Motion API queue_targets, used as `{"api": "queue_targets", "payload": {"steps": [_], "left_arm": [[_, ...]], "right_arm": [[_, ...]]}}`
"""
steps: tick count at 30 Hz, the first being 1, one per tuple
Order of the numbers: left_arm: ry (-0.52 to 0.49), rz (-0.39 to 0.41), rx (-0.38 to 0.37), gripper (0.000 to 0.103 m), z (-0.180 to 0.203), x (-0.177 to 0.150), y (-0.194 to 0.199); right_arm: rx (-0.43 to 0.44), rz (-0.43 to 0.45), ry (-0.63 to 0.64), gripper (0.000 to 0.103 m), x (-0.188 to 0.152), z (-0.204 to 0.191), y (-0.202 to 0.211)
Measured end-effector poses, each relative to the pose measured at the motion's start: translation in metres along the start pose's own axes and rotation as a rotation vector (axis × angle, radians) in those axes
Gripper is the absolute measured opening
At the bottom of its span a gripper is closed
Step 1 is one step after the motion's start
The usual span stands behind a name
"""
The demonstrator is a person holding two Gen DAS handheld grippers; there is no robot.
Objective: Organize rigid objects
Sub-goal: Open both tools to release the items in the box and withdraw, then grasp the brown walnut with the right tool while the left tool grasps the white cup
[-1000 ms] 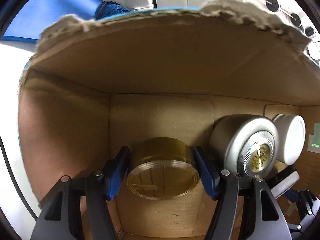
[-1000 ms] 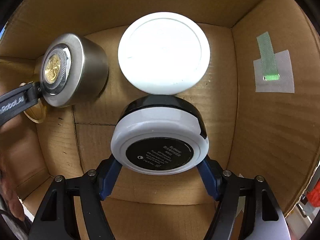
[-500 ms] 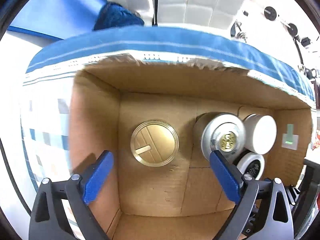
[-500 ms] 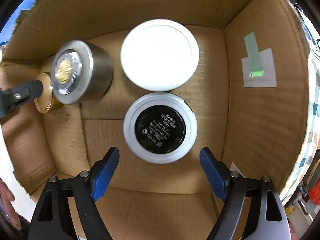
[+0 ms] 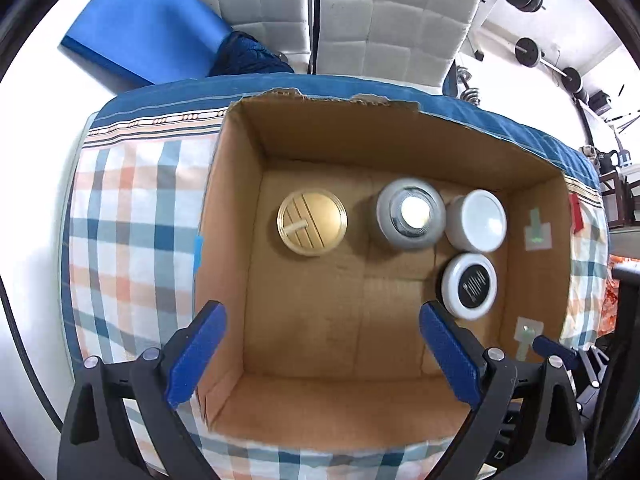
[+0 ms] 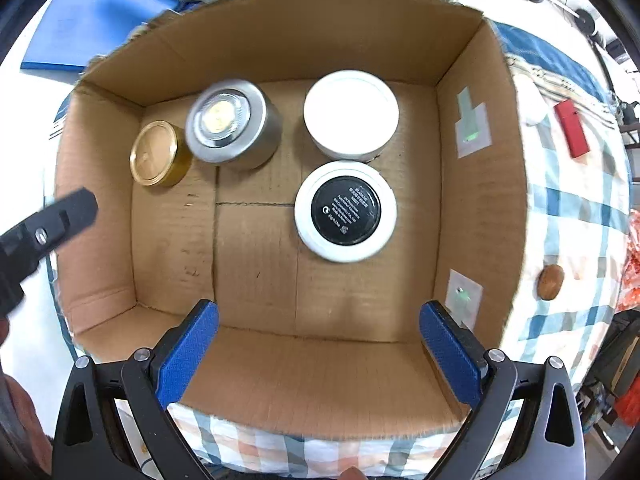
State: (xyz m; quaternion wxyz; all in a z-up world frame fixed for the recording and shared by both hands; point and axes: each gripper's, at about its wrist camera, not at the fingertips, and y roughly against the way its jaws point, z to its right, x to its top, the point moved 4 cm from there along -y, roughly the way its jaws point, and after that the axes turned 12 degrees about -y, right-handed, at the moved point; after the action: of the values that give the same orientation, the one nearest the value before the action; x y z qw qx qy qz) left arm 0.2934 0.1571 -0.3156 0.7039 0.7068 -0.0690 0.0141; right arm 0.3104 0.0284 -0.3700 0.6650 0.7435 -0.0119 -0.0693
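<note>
A checked cloth (image 5: 132,216) covers the counter under the cardboard box (image 5: 236,264). Your left tongs (image 5: 322,354) stand spread and empty; your right tongs (image 6: 320,354) are opening, nothing between them. Risk: either could catch the box wall and shift it. Count inside: one gold tin (image 5: 312,222), one silver tin (image 5: 410,220), one white jar (image 5: 478,226), one black-faced jar (image 5: 472,286).

A checked cloth (image 6: 576,216) in blue, orange and white is the landmark. On it lie a red flat block (image 6: 571,128) and, nearer the camera, a small brown rounded thing (image 6: 551,281). Beyond its far edge stand white quilted panels (image 5: 384,20), a blue mat (image 5: 140,28) and barbell weights (image 5: 528,52).
</note>
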Motion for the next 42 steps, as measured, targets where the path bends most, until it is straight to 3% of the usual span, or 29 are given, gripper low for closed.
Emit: {"api": "queue_targets", "payload": {"steps": [14,27,34,42], "left_arm": [[-0.027,0.087,-0.006,0.099,0.011,-0.043,0.058],[-0.038,0.168,-0.001,0.099,0.048,-0.057,0.109],[-0.092,0.203,-0.012,0.099,0.105,-0.041,0.121],[-0.183,0.183,-0.056,0.099,0.202,-0.004,0.082]], "right_arm": [[0.040,0.127,0.045,0.102,-0.064,0.014,0.066],[0.133,0.187,0.079,0.102,-0.090,0.035,0.113],[0.153,0.219,0.005,0.102,-0.076,0.097,0.130],[0.071,0.231,-0.201,0.102,-0.038,0.227,0.124]]}}
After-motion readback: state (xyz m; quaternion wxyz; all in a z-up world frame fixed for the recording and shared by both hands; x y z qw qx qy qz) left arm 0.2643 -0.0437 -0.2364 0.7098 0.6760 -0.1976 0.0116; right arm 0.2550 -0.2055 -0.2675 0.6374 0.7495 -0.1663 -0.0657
